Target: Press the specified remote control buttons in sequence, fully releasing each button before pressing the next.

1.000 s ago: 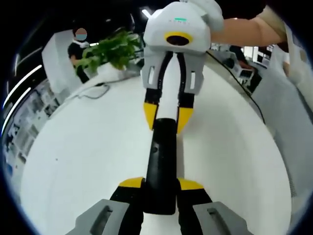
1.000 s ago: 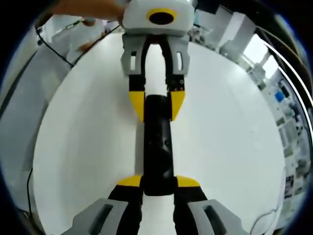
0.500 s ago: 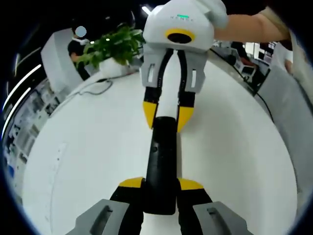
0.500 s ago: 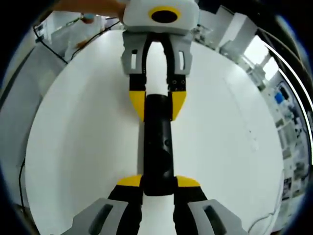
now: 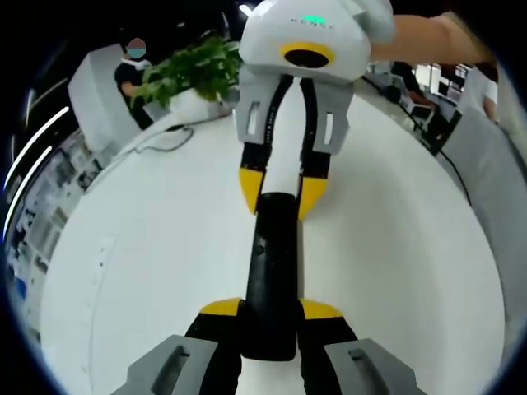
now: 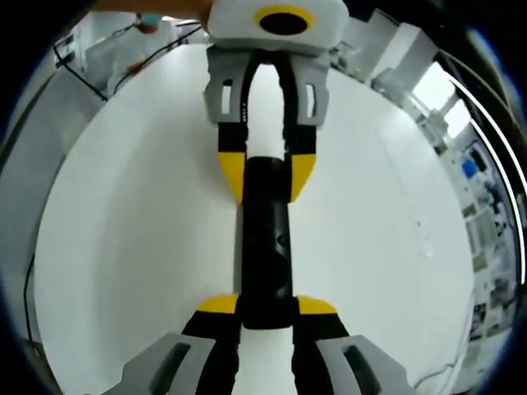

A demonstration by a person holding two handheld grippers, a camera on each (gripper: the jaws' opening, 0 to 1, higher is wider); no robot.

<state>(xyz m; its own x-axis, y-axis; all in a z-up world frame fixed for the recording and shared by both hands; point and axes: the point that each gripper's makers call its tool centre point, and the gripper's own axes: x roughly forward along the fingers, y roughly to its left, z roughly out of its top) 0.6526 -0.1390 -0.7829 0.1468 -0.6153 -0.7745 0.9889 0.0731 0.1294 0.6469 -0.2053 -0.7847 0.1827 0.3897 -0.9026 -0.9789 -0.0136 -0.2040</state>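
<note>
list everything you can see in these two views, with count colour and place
remote control: 1, black, long and slim, held at both ends between the two grippers above the table
table: 1, white, round, under the remote
potted plant: 1, green leaves in a white pot, far edge of the table in the left gripper view
cable: 1, pale, lying on the table near the plant
person: 1, dark top, behind the plant in the background
left gripper: 1, grey and black with yellow tips, shut on the near end of the remote in its own view
right gripper: 1, same colours, shut on the other end of the remote
arm: 1, bare, behind the right gripper in the left gripper view
</note>
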